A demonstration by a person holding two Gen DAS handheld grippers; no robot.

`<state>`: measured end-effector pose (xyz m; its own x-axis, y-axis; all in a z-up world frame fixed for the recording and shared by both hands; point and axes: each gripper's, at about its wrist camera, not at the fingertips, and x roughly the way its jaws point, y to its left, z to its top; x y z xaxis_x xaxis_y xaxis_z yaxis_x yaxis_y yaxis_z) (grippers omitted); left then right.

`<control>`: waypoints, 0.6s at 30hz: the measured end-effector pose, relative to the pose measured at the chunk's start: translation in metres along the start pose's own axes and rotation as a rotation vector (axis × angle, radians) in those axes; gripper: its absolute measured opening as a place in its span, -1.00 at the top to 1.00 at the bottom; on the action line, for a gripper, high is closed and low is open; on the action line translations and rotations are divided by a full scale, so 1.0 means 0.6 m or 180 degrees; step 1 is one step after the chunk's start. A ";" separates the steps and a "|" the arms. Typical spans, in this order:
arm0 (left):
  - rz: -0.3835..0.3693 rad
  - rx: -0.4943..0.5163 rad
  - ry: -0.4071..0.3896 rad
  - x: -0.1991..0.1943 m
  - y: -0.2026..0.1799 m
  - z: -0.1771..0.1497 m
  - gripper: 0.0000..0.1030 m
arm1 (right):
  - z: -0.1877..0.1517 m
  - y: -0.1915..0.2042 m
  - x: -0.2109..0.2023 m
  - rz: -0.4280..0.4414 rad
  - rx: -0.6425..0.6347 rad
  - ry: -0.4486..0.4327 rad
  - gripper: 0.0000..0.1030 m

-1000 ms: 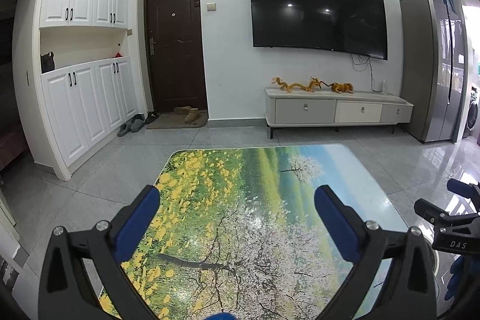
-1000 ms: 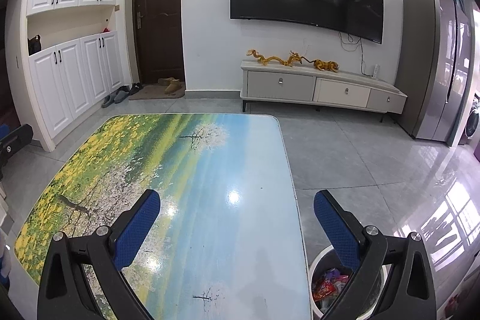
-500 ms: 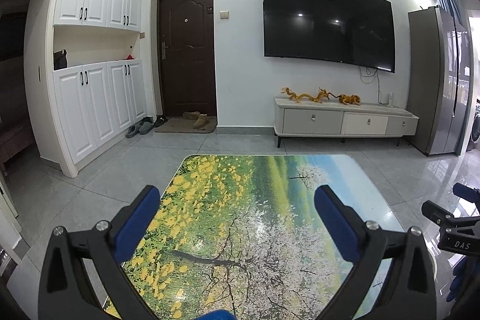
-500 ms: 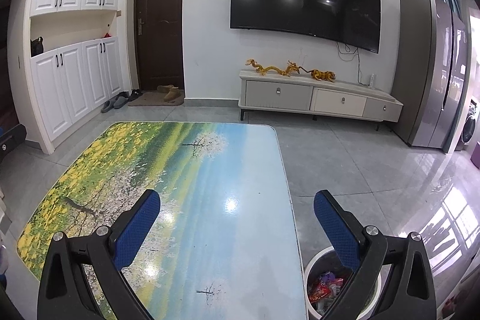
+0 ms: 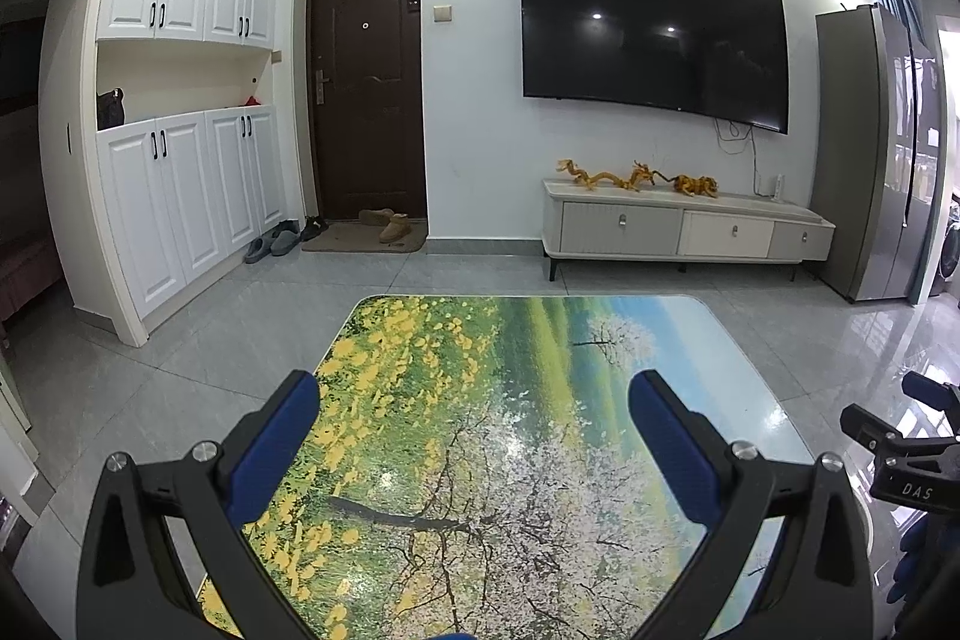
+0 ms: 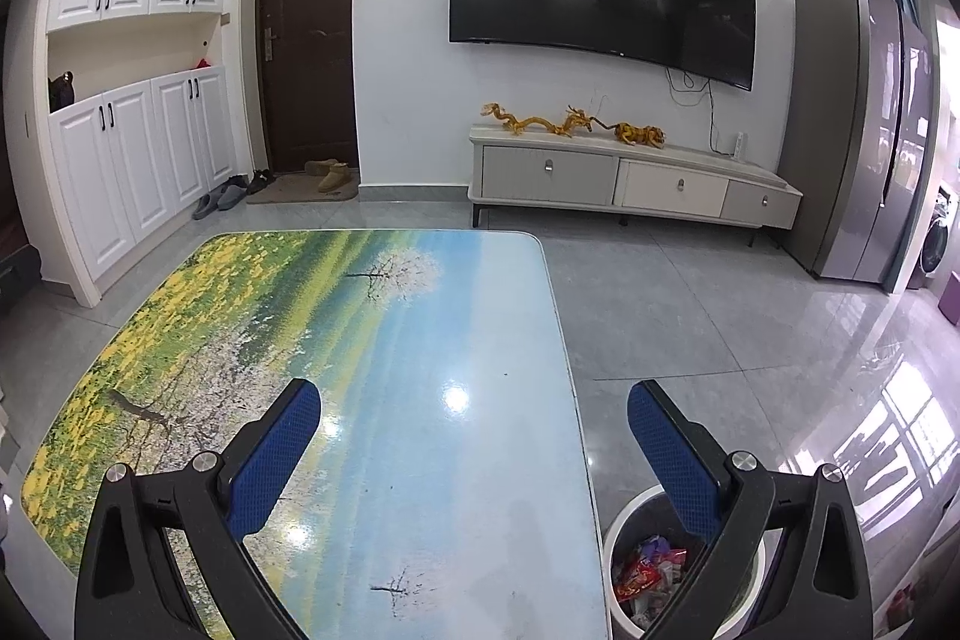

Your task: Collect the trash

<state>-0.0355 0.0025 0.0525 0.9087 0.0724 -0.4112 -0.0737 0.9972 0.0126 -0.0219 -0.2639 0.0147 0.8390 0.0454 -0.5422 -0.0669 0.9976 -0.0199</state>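
We see one white bin [image 6: 624,538] on the floor just beside the table's right edge, colourful wrappers [image 6: 651,571] piled inside. One table [image 6: 420,340] with a printed landscape top sits below us. Our two grippers, left gripper [image 5: 474,418] and right gripper [image 6: 474,421], hover spread wide, holding nothing.

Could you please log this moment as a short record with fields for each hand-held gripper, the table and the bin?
left hand-held gripper: open, holding nothing
right hand-held gripper: open, holding nothing
glossy landscape-print table: no trash visible on top
round white trash bin: on the floor by the table's right edge, holding colourful wrappers
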 end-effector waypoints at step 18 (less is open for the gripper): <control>-0.0006 0.0003 0.0123 0.032 -0.008 -0.015 -1.00 | -0.012 -0.017 0.031 -0.0057 0.0037 0.0098 -1.00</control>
<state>-0.0215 -0.0010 0.0361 0.8922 0.0697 -0.4462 -0.0716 0.9974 0.0125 -0.0093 -0.2737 -0.0013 0.8230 0.0260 -0.5674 -0.0455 0.9988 -0.0204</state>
